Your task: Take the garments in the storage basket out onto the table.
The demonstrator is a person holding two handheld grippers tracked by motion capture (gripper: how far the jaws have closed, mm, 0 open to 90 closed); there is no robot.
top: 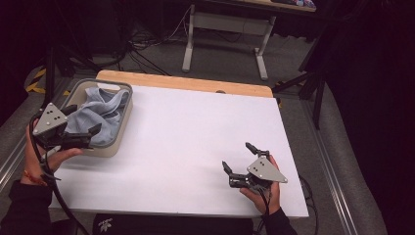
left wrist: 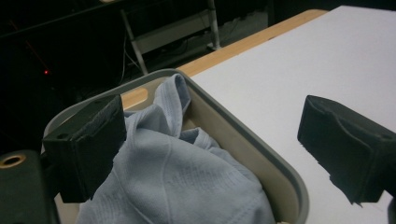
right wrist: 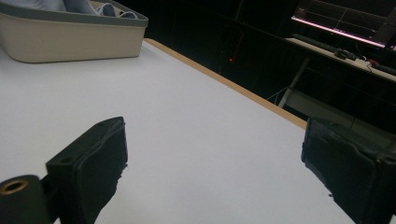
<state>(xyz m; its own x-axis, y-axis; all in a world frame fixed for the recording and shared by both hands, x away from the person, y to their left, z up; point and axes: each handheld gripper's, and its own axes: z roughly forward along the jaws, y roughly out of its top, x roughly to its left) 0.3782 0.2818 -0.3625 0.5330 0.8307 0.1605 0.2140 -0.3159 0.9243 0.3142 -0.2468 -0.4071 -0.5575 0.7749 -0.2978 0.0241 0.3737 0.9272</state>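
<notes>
The light blue cloth (top: 102, 113) lies bunched in the beige tub (top: 123, 120) at the table's left edge; the left gripper (top: 80, 120), jaws apart, hangs directly over it; the right gripper (top: 238, 156), also apart, is well away.

Pale blue cloth (top: 100, 115), seemingly ribbed; beige tub (top: 125, 120).

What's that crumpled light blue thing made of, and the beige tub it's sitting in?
The crumpled light blue cloth looks like soft knitted fabric: fine ribbed lines and loose folds show in the left gripper view. The beige tub with a grey rim seems to be matte moulded plastic, judging by its smooth walls and rounded corners, though I can't be sure.
</notes>
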